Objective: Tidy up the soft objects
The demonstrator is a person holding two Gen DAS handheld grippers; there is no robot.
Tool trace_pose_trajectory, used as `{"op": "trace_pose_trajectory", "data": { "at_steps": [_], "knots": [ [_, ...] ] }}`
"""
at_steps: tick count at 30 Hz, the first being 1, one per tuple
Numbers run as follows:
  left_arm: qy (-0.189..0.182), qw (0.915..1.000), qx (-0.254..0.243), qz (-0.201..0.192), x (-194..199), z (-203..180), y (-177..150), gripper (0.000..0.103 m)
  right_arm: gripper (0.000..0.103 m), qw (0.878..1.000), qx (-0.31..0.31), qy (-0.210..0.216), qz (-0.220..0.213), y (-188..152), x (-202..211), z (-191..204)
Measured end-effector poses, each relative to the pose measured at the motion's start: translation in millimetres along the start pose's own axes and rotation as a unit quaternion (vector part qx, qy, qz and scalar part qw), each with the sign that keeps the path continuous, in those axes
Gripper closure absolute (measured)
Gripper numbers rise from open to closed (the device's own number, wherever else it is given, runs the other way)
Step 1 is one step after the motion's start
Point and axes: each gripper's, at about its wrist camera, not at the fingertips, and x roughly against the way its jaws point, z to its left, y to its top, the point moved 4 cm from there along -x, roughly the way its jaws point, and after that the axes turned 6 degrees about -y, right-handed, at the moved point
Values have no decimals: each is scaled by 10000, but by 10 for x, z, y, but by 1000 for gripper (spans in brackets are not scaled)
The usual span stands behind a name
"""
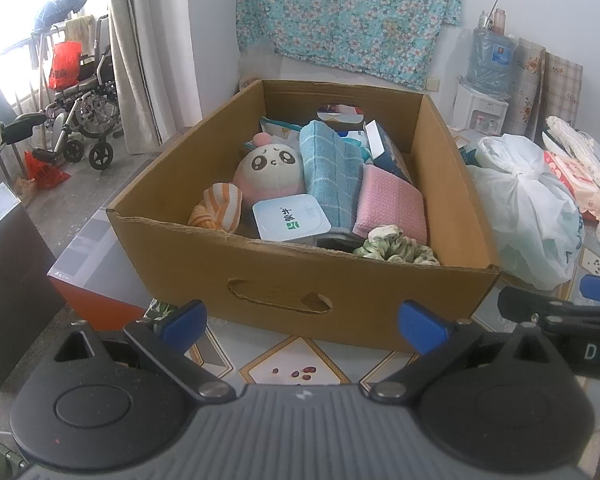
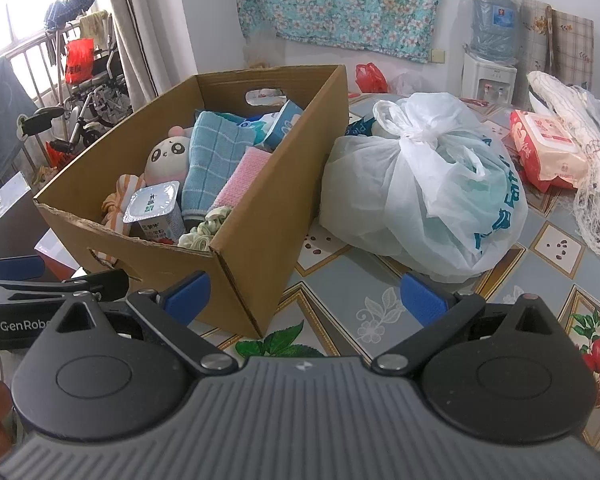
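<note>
Both hand-held grippers spread wide and empty, hovering short of the near wall of the cardboard box: left gripper square to the box's handle cutout, right gripper off its near right corner, above the patterned tabletop. Inside the box, mixed soft and hard things: panda plush toward the left wall, blue towel down the middle, pink cloth against the right wall, striped orange cloth at the near left, green scrunchie in the near right corner, a yogurt cup between them. Probably best to begin with the scrunchie or the striped cloth, nearest the rim; come down from above, clear of the wall; pinch a fold deep enough to hold limp fabric; avoid catching the cup. Tied plastic bag just beside the box's right wall; keep the right gripper off it.
</note>
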Motion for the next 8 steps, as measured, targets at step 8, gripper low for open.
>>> {"op": "trace_pose_trajectory", "data": {
  "at_steps": [8],
  "knots": [
    [7, 10000, 7, 50, -13, -1, -28, 0, 1, 9999, -61, 42, 99, -14, -32, -20]
  ]
}}
